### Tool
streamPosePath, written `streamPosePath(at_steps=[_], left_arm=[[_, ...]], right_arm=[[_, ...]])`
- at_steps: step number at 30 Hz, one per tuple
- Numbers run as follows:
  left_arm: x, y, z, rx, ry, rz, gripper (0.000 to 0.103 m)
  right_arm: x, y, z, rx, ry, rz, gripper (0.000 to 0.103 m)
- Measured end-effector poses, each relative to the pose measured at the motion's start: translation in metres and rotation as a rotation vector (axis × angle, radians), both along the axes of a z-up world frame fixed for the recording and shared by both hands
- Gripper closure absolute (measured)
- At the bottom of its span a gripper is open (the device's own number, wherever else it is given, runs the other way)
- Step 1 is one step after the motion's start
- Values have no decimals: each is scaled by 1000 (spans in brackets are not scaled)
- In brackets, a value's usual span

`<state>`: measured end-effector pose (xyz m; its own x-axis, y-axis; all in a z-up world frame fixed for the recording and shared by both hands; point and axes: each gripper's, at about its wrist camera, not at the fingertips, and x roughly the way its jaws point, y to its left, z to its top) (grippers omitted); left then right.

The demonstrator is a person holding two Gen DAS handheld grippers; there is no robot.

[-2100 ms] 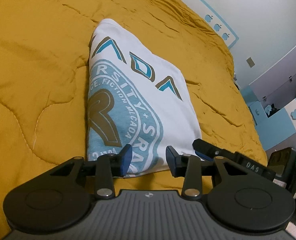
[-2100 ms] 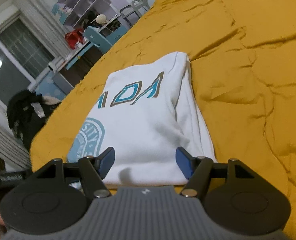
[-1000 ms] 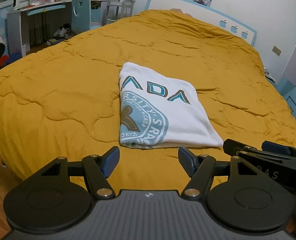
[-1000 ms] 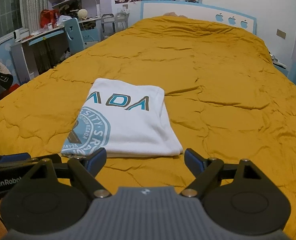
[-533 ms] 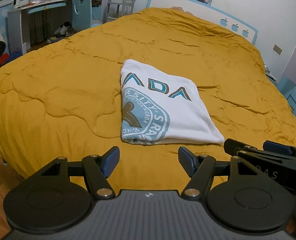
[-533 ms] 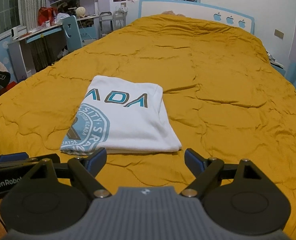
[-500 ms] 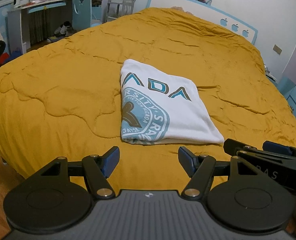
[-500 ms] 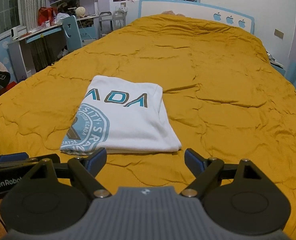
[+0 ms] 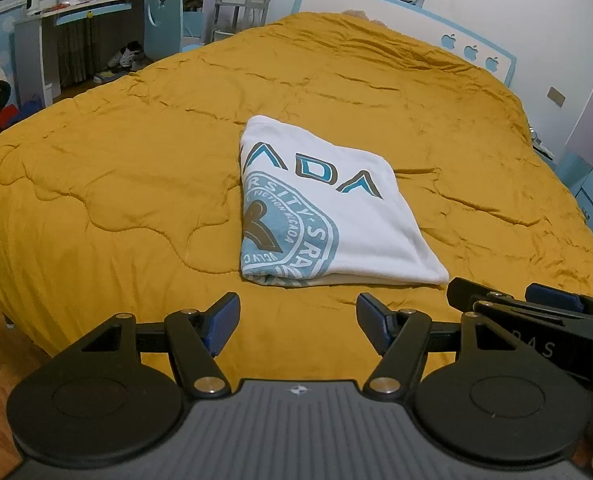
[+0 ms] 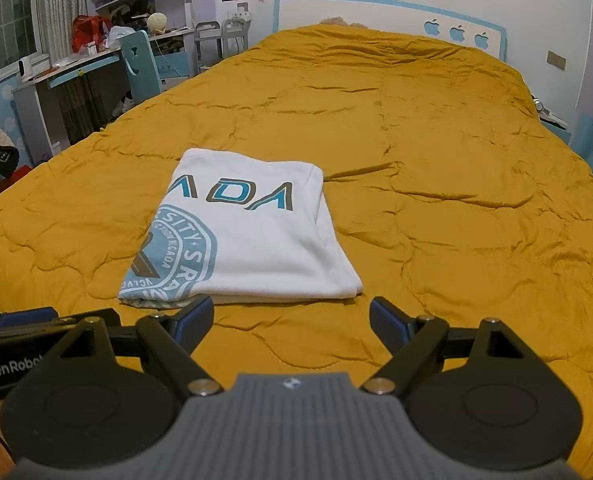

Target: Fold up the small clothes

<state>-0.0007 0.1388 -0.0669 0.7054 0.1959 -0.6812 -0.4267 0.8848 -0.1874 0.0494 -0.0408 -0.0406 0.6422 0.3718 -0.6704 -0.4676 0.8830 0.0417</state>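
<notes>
Left gripper (image 9: 298, 322): jaws held wide apart, nothing between the blue pads; it is held off the near edge of the bed, short of the shirt.
Right gripper (image 10: 292, 320): jaws likewise spread and empty, held beside the left one, its left pad seen just in front of the shirt's near hem.
Folded shirt (image 9: 324, 216): lies flat on the yellow quilt (image 9: 116, 184) toward the near side of the bed, touched by neither gripper.
Change from earlier frames: two seconds ago both grippers were close over the shirt's near edge, the left one's jaws narrower; since then both have been drawn back and levelled, and the shirt has kept its place and shape over the last half second.
Left wrist view only: the right gripper's arm is seen at the lower right edge, and the shirt's folded left side is shown rounded and thick.
Right wrist view only: the left gripper's body, lettered "GenRobo", is seen at the lower left; the layered right edge of the shirt (image 10: 248, 236) is visible, perhaps three layers, though the seam is too soft to count.
Materials and shapes: white knit cloth folded to a rough rectangle, printed with a teal round crest and brown-edged letters "ADA"; quilt stitched in wavy, puffed lines, creased; pads blue, arms matte black.
Surroundings: a white headboard (image 10: 376, 12) with blue apple shapes, a cluttered desk (image 10: 76, 72) at the left.
</notes>
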Motion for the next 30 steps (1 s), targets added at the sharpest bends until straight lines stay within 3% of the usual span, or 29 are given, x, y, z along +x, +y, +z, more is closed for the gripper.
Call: streamPosePath(at_steps=[14, 30], left_arm=[[2, -5, 4, 45, -3, -18, 28], [7, -4, 5, 45, 27, -17, 30]], right_arm=[[-2, -1, 1, -3, -3, -6, 22], [-4, 2, 3, -26, -16, -4, 22]])
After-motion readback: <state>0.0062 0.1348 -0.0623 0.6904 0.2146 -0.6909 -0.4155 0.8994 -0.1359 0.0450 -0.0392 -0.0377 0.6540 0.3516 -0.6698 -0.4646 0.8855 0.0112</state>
